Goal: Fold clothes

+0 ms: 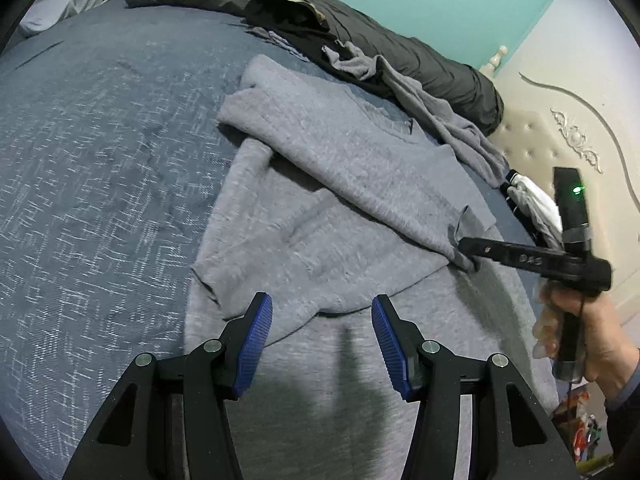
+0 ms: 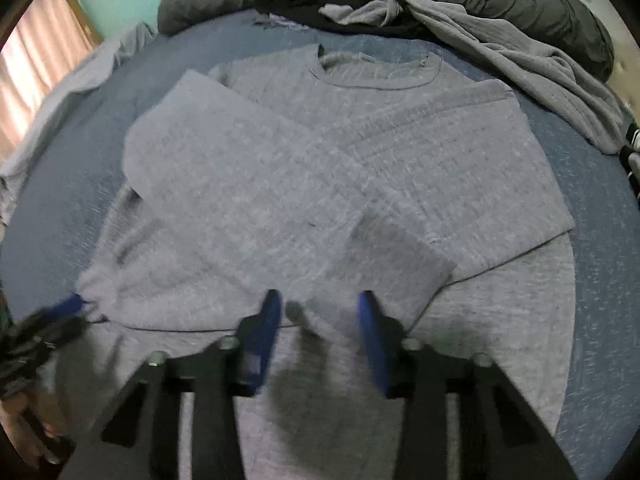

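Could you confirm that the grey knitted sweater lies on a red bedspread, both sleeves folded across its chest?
Not quite: the bedspread is speckled blue, not red, as the right wrist view shows; the grey knitted sweater has both sleeves folded across.

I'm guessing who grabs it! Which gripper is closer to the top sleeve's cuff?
Right. The right gripper is right at that cuff, by its end. The left gripper is farther off, over the sweater and its bottom edge.

Left gripper gapes; right gripper (blurred) parted, angled down.
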Available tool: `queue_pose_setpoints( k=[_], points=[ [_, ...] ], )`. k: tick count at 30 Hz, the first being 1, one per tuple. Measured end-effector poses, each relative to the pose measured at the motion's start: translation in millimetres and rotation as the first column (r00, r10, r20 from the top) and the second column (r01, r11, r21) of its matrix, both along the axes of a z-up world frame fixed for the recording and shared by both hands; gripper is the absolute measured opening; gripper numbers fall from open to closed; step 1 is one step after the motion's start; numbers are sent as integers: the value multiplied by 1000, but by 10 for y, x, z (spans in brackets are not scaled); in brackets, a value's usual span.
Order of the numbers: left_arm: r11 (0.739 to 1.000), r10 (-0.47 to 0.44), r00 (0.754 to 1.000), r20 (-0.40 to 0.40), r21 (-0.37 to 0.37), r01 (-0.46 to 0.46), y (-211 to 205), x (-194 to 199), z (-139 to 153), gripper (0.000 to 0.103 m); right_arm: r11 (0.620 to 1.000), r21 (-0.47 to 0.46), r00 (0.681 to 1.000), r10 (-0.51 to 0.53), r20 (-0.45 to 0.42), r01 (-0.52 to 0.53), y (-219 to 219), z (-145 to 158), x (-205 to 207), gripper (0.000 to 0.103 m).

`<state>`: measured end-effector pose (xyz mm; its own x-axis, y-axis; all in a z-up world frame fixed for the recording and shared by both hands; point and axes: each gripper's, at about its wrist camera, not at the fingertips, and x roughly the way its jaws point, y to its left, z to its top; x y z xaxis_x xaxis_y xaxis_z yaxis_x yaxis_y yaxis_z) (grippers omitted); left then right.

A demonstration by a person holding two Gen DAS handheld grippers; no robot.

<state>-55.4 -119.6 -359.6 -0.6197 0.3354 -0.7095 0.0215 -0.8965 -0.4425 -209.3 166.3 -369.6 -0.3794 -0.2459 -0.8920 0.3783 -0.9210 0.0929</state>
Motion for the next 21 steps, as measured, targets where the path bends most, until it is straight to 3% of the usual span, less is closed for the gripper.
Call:
queue_pose_setpoints(
  k=[1, 4, 11, 17, 18, 20, 21],
  points=[
    [1000, 3, 1000, 4, 6, -3, -18, 6, -13, 56, 1000, 0, 1000, -10, -1, 10, 26, -3, -7, 22],
    [1000, 12, 1000, 13, 23, -12, -72, 18, -46, 56, 999, 2, 999, -40, -6, 40, 104, -10, -29, 10],
    [999, 21, 1000, 8, 47, -21, -108, 26, -34, 56, 982, -121, 988, -148, -31, 144, 625, 274, 133, 4],
    [999, 10, 1000, 7, 46, -11, -70, 36, -28, 56, 956, -194, 976, -214, 43, 219, 1133, 200, 282, 4],
    [999, 10, 1000, 8, 46, -10, -67, 37, -31, 56, 948, -217, 973, -224, 61, 232, 1205, 158, 275, 5],
    [999, 9, 1000, 10, 44, -9, -62, 38, -38, 56, 942, -215, 966, -244, 81, 256, 1266, 115, 258, 20],
    [999, 9, 1000, 11, 44, -9, -60, 38, -41, 56, 941, -208, 963, -256, 85, 269, 1295, 97, 250, 38]
  ],
)
